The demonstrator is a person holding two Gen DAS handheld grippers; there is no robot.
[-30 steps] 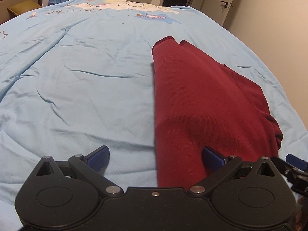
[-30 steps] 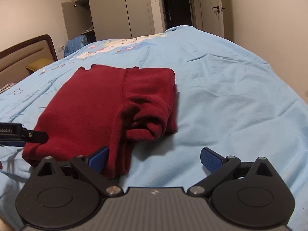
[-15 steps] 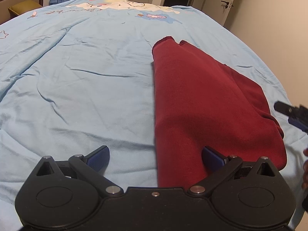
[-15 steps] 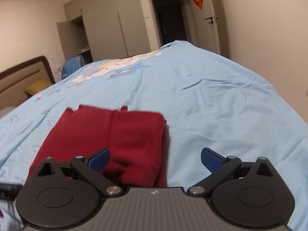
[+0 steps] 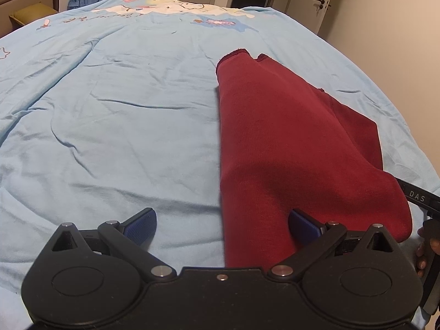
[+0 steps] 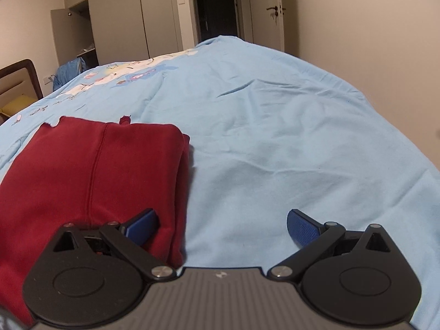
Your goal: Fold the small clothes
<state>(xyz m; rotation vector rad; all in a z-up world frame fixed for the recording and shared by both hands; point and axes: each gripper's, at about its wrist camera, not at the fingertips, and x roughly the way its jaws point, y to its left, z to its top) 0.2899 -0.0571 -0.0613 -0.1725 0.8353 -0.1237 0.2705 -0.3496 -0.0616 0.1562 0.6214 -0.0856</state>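
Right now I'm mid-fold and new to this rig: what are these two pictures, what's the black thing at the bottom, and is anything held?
No robot here: a person holds a two-finger gripper in each hand, with a fisheye camera looking along its fingers. One picture is from the left gripper, the other from the right gripper; the black part is each tool's body. Both stand open, holding nothing. A folded dark red garment lies on the light blue bedcover. In the left view, the other tool and the hand show at the right edge.
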